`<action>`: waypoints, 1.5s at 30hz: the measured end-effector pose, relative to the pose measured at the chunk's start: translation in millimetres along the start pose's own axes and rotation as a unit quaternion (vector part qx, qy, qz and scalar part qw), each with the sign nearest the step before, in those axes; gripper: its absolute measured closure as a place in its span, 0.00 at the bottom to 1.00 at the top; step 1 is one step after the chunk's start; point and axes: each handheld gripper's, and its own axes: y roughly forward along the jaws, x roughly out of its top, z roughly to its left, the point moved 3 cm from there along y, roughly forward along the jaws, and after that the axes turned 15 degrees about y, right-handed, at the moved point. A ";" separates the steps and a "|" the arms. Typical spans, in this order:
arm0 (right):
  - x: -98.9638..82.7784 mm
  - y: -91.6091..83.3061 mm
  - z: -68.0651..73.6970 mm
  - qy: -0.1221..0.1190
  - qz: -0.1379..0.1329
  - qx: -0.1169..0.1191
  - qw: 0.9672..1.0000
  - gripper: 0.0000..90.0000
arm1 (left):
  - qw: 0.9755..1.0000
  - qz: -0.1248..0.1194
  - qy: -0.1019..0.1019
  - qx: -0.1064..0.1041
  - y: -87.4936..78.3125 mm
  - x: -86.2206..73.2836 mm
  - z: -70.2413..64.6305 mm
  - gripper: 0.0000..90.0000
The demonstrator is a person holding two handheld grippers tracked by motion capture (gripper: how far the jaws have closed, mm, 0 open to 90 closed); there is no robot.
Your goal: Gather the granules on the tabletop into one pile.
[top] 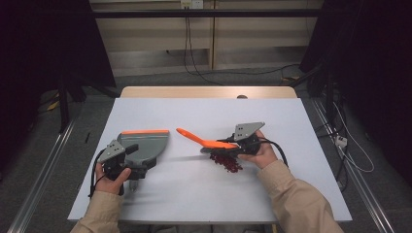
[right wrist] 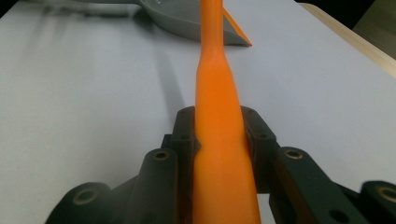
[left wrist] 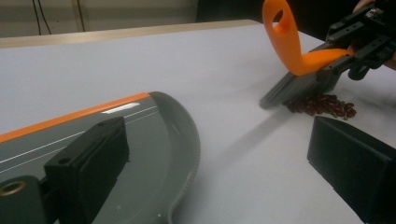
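A grey dustpan with an orange front edge lies at the table's left. My left gripper is at its rear. In the left gripper view its jaws stand wide apart, the left one over the pan, with bare table between them. My right gripper is shut on the orange handle of a small brush. The brush's grey bristles sit against a pile of dark red beans on the table. The beans lie right of the dustpan, with a gap between them.
The white table top ends in a wooden strip at the far side. Dark curtains, cables and metal rails surround the table on the floor. A black cable trails from the right gripper.
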 end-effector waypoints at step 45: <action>-2.9 23.7 65.7 0.314 -0.090 -0.173 0.929 0.79 | 1.000 0.006 0.007 0.003 2.2 -0.5 -0.9 0.06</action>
